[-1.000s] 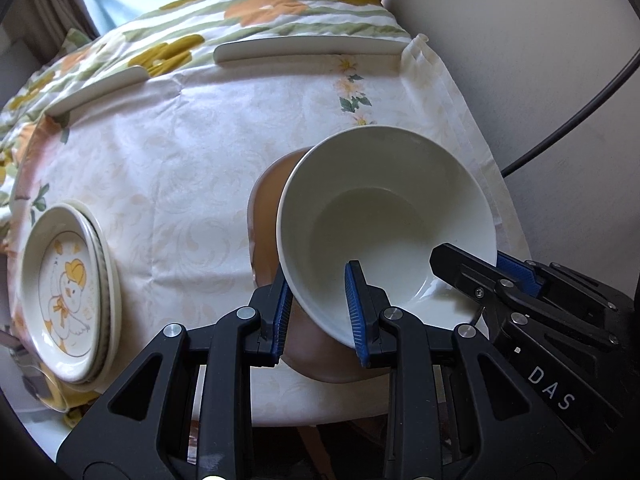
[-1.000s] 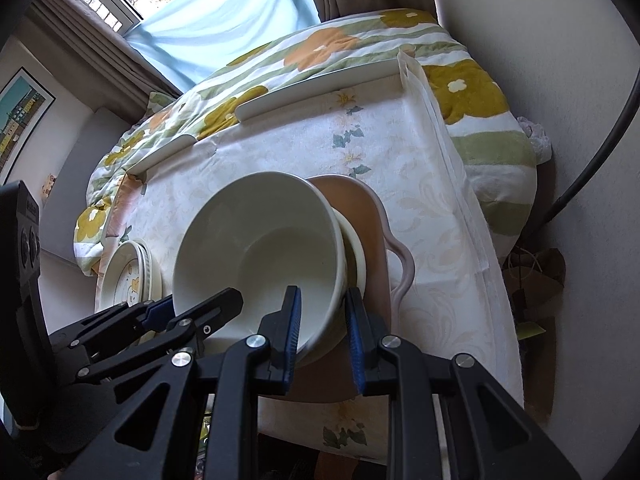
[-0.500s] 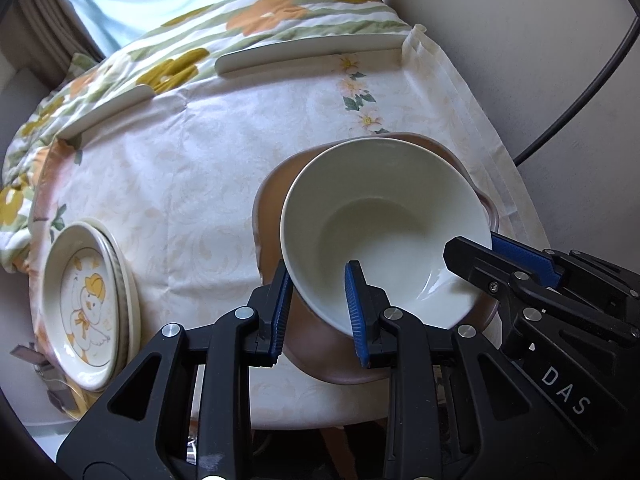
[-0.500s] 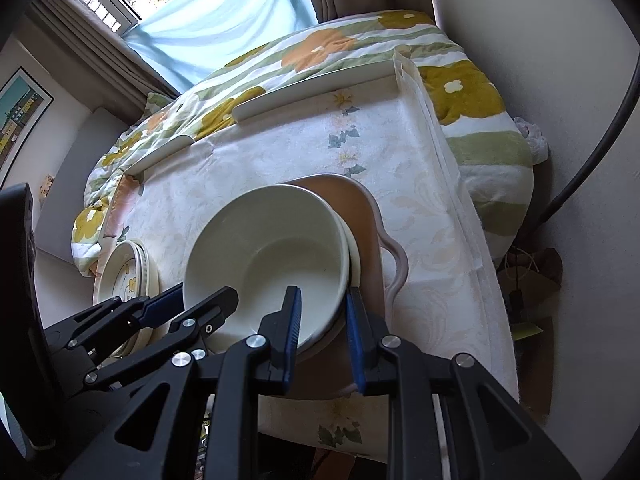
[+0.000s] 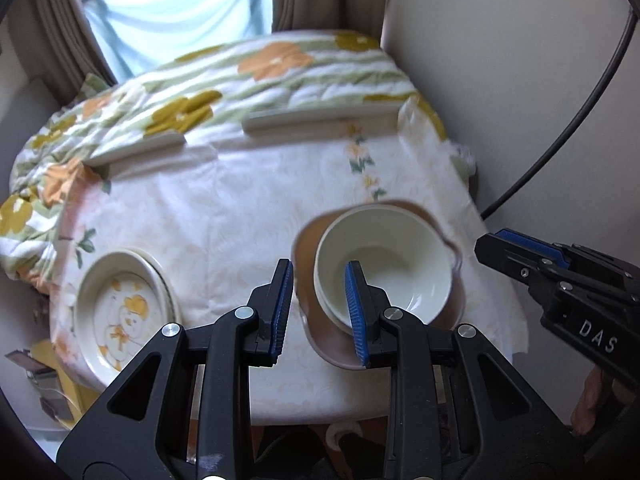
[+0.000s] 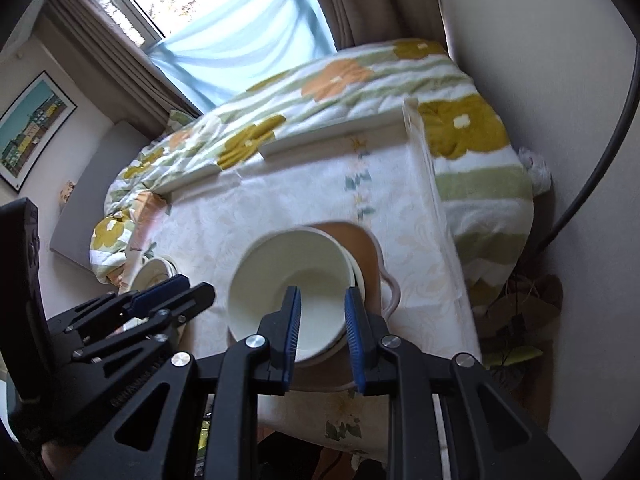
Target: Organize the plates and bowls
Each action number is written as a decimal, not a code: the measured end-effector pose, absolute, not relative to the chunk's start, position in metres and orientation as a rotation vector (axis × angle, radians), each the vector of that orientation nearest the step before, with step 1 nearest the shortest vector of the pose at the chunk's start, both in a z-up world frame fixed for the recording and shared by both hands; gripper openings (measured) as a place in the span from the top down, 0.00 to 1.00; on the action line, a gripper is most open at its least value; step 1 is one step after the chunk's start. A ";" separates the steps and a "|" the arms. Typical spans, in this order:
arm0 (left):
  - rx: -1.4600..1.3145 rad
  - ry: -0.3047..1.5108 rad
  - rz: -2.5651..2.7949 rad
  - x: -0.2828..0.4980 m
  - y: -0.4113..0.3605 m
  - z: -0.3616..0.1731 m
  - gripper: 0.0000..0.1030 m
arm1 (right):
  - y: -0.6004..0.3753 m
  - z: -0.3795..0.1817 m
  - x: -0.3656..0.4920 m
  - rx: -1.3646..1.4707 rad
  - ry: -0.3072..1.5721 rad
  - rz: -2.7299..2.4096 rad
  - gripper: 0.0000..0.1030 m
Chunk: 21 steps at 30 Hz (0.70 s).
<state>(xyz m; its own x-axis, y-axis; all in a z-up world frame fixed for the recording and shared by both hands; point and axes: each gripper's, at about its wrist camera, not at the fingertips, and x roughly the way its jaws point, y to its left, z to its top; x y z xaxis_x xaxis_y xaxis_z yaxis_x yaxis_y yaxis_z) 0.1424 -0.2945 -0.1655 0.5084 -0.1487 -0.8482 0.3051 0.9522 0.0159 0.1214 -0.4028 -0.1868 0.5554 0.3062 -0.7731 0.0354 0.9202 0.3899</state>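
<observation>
Now, change: both grippers stand higher and farther from the dishes than a second ago; the cream bowl [image 5: 384,264], earlier pinched at its rim by both, sits released
Left gripper [image 5: 318,306]: jaws opening, a modest gap between the blue pads, nothing pressed between them
Right gripper [image 6: 322,330]: narrow gap, empty, pads off the rim
Bowl: nested in a second cream bowl on the brown dish [image 5: 308,248], below and just beyond both sets of fingertips, upright
Brown dish: on the floral tablecloth [image 5: 224,208], near its right edge
Plates: patterned stack [image 5: 120,308] well apart to the left
Beyond the table: flowered blanket [image 6: 320,92]
</observation>
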 end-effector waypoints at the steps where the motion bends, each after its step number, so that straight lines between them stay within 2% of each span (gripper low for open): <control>1: 0.169 0.983 -0.280 0.140 -0.292 -0.157 0.67 | -0.404 -0.176 0.119 0.367 0.947 0.181 0.80; 2: 0.168 0.966 -0.281 0.137 -0.290 -0.149 0.46 | -0.404 -0.167 0.115 0.349 0.923 0.194 0.73; 3: 0.171 0.945 -0.278 0.134 -0.288 -0.142 0.29 | -0.406 -0.160 0.114 0.334 0.902 0.201 0.50; 4: 0.182 0.919 -0.264 0.132 -0.285 -0.134 0.01 | -0.406 -0.151 0.112 0.317 0.876 0.204 0.33; 5: 0.192 0.889 -0.255 0.130 -0.283 -0.128 0.00 | -0.408 -0.143 0.110 0.293 0.847 0.205 0.02; 12: 0.242 0.929 -0.275 0.133 -0.266 -0.127 0.00 | -0.414 -0.128 0.114 0.142 0.922 0.216 0.00; 21: 0.277 1.200 -0.353 0.159 -0.252 -0.193 0.00 | -0.415 -0.193 0.127 0.029 1.180 0.166 0.00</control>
